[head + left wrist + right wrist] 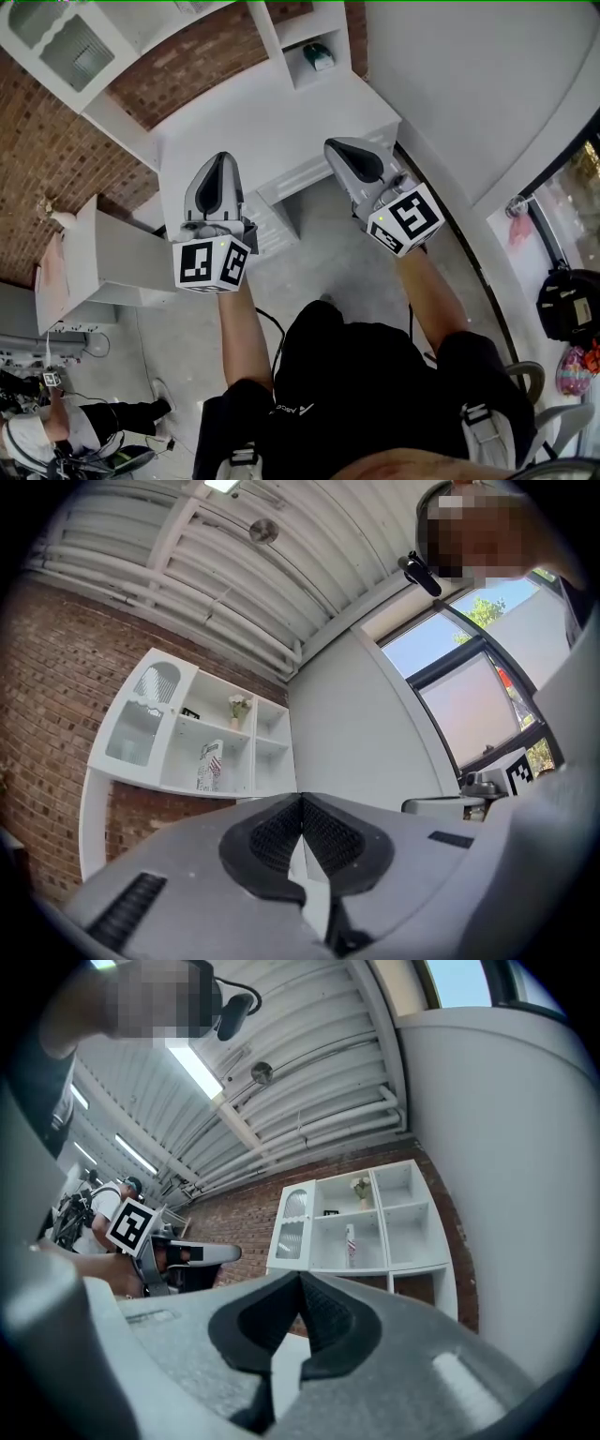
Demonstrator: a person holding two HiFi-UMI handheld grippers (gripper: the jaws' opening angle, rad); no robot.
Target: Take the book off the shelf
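Observation:
The book (209,764), white with a red pattern, stands upright in the middle compartment of a white wall shelf (272,733) on a brick wall. The right gripper view shows the same book (351,1243) in that shelf (412,1232), under a small vase of flowers (362,1188). My left gripper (222,161) (302,801) is shut with nothing between its jaws. My right gripper (337,146) (300,1279) is likewise shut and empty. Both are held side by side over the floor in front of a white desk (272,122), well short of the shelf.
A glass-door cabinet (141,719) forms the shelf's left part. A desk-top cubby holds a teal object (319,56). A curved white wall (469,94) runs along the right, with a black bag (567,305) beyond it. Another person (56,436) stands at lower left.

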